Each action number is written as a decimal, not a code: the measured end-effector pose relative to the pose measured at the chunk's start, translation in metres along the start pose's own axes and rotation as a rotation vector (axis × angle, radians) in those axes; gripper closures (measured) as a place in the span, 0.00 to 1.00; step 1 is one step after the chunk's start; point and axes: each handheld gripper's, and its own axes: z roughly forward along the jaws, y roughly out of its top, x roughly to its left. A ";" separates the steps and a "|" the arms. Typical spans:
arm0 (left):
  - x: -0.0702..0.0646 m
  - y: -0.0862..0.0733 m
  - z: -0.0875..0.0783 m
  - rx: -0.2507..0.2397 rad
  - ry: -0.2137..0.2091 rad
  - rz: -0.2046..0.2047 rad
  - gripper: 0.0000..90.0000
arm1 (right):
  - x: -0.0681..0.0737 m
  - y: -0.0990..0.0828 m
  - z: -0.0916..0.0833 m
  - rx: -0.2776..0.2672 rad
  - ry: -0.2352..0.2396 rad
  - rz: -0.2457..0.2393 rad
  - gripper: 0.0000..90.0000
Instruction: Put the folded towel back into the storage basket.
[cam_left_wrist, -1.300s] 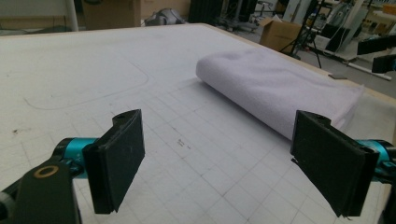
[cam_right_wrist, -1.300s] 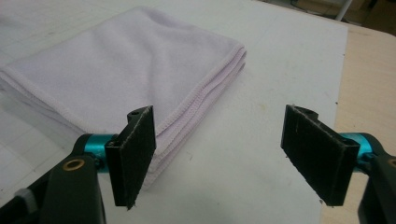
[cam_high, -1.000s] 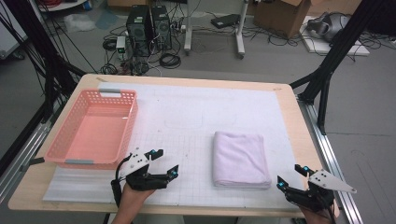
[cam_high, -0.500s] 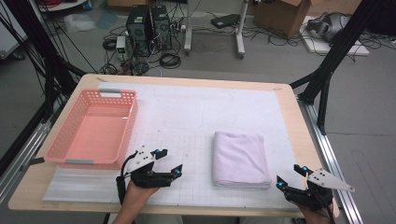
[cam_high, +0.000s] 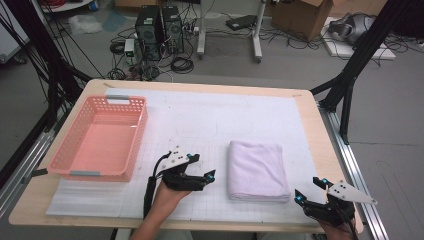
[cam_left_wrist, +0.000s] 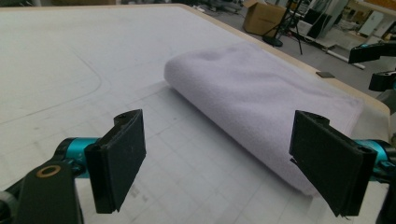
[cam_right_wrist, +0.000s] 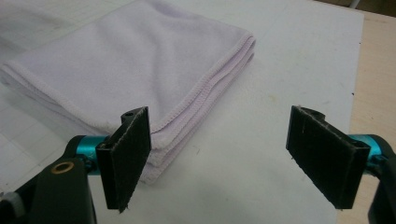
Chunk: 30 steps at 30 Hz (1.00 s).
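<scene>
Black rubber-faced jaws stand wide apart on both grippers, with nothing between them. The left gripper (cam_high: 196, 176) has slid to the right since a second ago, when it lay nearer the table's front left; it now sits just beside the folded edge of the lilac towel (cam_high: 258, 170), its jaws pointing at that edge. In the left gripper view the rounded fold of the towel (cam_left_wrist: 261, 100) lies across the space ahead of the jaws, near but not touched. The right gripper (cam_high: 311, 191) has hardly shifted from the earlier frames and rests at the table's front right corner, just off the towel's near right corner. In the right gripper view the stitched, layered corner of the towel (cam_right_wrist: 140, 65) shows just past the left-hand jaw.

The towel itself lies where it lay before, folded flat on the white gridded mat (cam_high: 200, 125), right of the middle and toward the front.

A pink plastic basket (cam_high: 135, 135) stands at the left side of the wooden table (cam_high: 310, 120), unmoved, with its bottom bare. It is well apart from the towel.
</scene>
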 end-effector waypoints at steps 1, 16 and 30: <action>-0.001 0.002 0.005 0.006 -0.009 -0.006 0.21 | 0.000 0.000 0.000 0.001 0.001 0.002 0.24; -0.018 0.010 0.072 0.143 -0.032 -0.041 0.21 | 0.001 0.000 0.002 0.005 0.011 0.007 0.24; -0.027 0.003 0.100 0.278 0.016 -0.059 0.18 | 0.004 0.001 0.004 0.009 0.022 -0.005 0.24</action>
